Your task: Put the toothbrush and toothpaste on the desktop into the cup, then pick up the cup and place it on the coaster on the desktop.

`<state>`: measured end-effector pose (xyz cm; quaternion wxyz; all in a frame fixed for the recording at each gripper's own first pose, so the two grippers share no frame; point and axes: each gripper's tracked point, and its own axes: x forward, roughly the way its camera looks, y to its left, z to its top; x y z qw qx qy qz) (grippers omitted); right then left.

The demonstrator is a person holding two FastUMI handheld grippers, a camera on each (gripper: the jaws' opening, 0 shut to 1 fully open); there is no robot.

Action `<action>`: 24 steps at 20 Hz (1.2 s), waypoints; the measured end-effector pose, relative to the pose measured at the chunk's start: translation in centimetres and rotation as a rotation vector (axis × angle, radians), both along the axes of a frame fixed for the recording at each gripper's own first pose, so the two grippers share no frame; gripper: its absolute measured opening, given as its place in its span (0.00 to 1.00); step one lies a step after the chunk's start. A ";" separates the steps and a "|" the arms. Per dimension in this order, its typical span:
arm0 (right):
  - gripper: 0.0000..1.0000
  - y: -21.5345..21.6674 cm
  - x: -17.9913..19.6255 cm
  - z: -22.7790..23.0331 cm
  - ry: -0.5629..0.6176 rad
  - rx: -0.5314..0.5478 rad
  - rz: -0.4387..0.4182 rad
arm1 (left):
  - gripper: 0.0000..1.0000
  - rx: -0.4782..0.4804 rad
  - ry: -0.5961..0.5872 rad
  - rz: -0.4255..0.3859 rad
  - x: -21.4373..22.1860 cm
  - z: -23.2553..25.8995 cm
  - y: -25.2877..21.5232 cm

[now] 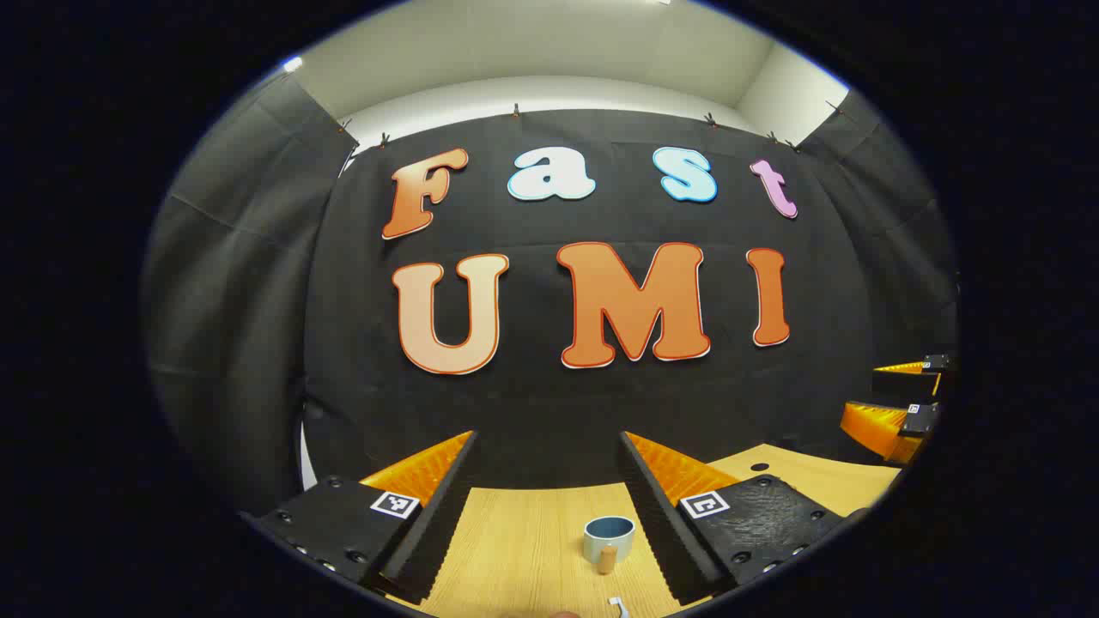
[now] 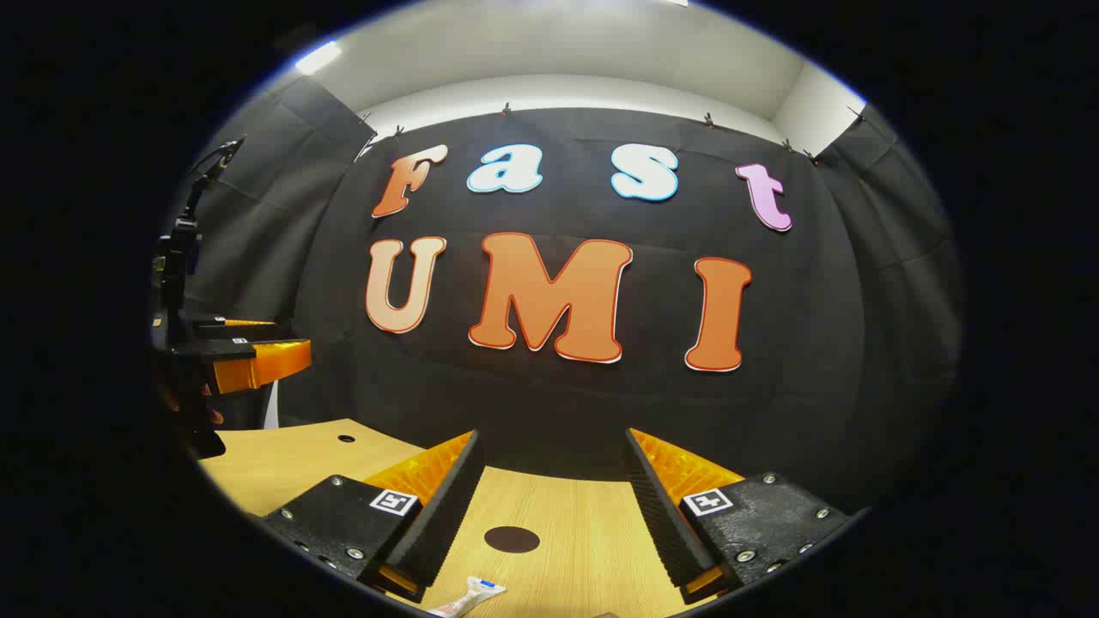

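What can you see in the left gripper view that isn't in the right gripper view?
The left gripper view has the cup standing on the desktop between the open left gripper, with the toothbrush nearer. The right gripper view has the dark round coaster and the toothpaste by the open right gripper. Both have the wooden desktop.

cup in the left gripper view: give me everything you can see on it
The cup is a small, squat mug, pale outside and blue-grey inside, with a glazed, ceramic look. A tan, wood-like stub of a handle sticks out at its near side. It stands upright on the light wooden desktop, mouth open, and what shows of the inside looks empty. It sits ahead of the left gripper, between the lines of the two open fingers, touched by neither.
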<state>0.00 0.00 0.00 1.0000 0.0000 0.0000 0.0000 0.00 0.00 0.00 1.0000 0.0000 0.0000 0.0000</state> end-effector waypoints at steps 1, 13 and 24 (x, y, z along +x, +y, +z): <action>0.96 0.4 0.0 -0.2 0.000 -0.002 0.005 | 0.94 -0.008 0.010 -0.006 0.2 -0.2 -0.2; 0.97 0.9 0.5 -2.8 0.131 0.036 0.053 | 0.95 -0.015 -0.010 -0.034 0.4 -0.8 -2.4; 0.96 1.6 0.2 -4.5 0.301 0.093 0.088 | 0.95 0.002 0.085 -0.037 0.9 -3.2 -3.3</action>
